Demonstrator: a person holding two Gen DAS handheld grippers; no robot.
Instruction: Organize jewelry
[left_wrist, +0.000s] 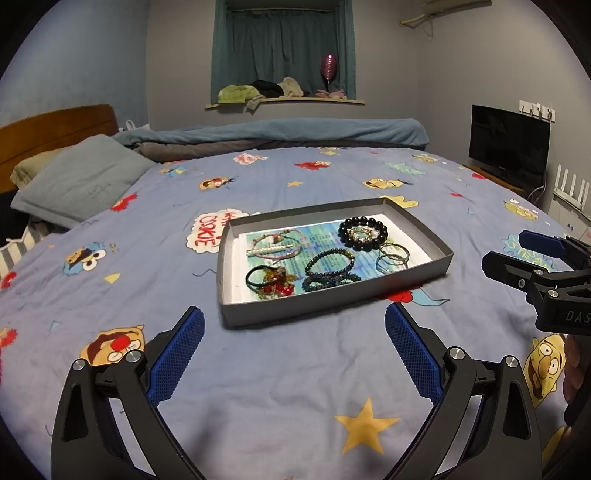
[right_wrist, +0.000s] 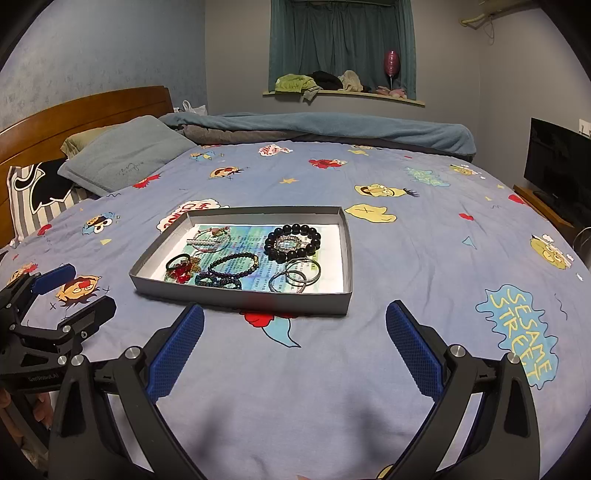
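Observation:
A shallow grey box lid (left_wrist: 417, 229) (right_wrist: 347, 254) lies on the bed and holds the jewelry. Inside are a black bead bracelet (left_wrist: 364, 230) (right_wrist: 292, 243), silver hoops (left_wrist: 392, 255) (right_wrist: 295, 277), dark blue bead bracelets (left_wrist: 328, 267) (right_wrist: 231, 267), a pink cord bracelet with a pearl clip (left_wrist: 275, 243) (right_wrist: 208, 240), and a black hair tie with a red charm (left_wrist: 271, 281) (right_wrist: 181, 268). My left gripper (left_wrist: 293, 321) is open and empty, just short of the box's near wall. My right gripper (right_wrist: 295, 319) is open and empty, also just short of the box.
The bed has a blue cartoon-print sheet (left_wrist: 295, 387) (right_wrist: 424, 258). Pillows (left_wrist: 77, 177) (right_wrist: 125, 155) and a rolled blanket (left_wrist: 295, 133) lie at the far side. A television (left_wrist: 508, 146) stands at the right. Each gripper shows in the other's view (left_wrist: 517, 262) (right_wrist: 62, 291).

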